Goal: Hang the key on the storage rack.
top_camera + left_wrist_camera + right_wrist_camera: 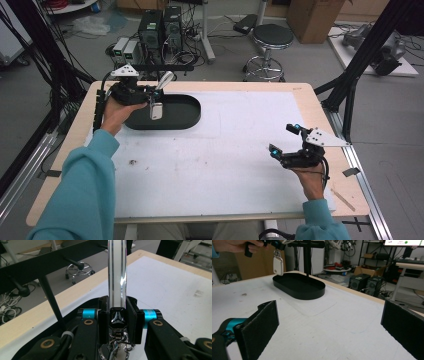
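Because the left tongs point(150, 95) are clamped on the shiny metal bar point(117, 272) of a key ring, the white key fob point(156, 110) hangs free below them on its short chain point(117, 345), dangling just above the black oval tray point(192, 117). In the left gripper view the bar stands upright between the two pads, pinched near its lower end, with a dark emblem just under the grip. The bar looks stiff, smooth and polished, so I judge it slippery: a firm squeeze on its flat sides, low down near the chain, should keep it from sliding or twisting. The fob itself seems light and hard, plastic by the look of it, and unlikely to break from a short drop, though it will swing on the chain with any quick move. The right tongs point(284, 139) stand wide open with nothing between them, hovering over the white surface point(240, 150) well apart from the tray, which lies ahead of them in the right gripper view.
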A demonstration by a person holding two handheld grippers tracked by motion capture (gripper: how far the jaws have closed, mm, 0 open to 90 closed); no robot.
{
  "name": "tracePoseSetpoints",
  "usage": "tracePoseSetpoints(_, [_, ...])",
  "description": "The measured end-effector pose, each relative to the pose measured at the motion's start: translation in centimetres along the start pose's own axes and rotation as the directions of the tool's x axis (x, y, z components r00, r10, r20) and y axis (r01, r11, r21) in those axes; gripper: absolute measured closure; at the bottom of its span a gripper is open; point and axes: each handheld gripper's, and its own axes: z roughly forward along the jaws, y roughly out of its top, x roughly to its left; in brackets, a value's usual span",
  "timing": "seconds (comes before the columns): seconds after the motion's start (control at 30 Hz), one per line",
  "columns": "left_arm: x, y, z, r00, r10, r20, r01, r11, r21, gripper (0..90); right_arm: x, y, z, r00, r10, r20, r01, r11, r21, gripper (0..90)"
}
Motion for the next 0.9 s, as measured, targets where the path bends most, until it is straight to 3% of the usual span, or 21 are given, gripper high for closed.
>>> tracePoseSetpoints(0.17, [0.2, -0.2, 0.5, 0.9997, 0.003, -0.026, -0.002, 0.9998, 0.018, 74.4, 0.0, -0.7, -0.3, 0.9998, -0.008, 0.016, 0.009, 0.999, -0.031, 0.8])
tracePoseSetpoints(0.47, [0.6, -0.5, 1.0, 0.9985, -0.031, -0.045, 0.031, 0.9995, 0.001, 74.3, 0.4, -1.8, -0.4, 0.9986, -0.016, 0.050, 0.020, 0.996, -0.088, 0.8])
tracePoseSetpoints(0.7, [1.0, -0.6, 1.1, 0.9971, -0.055, -0.052, 0.054, 0.9985, -0.012, 74.4, 0.5, -2.8, -0.5, 0.9981, 0.006, 0.061, -0.001, 0.997, -0.083, 0.8])
tracePoseSetpoints(0.9, [1.2, -0.8, 1.4, 0.9961, -0.065, -0.059, 0.065, 0.9978, -0.009, 74.3, 0.7, -3.2, -0.3, 0.9978, -0.003, 0.066, 0.008, 0.997, -0.080, 0.8])
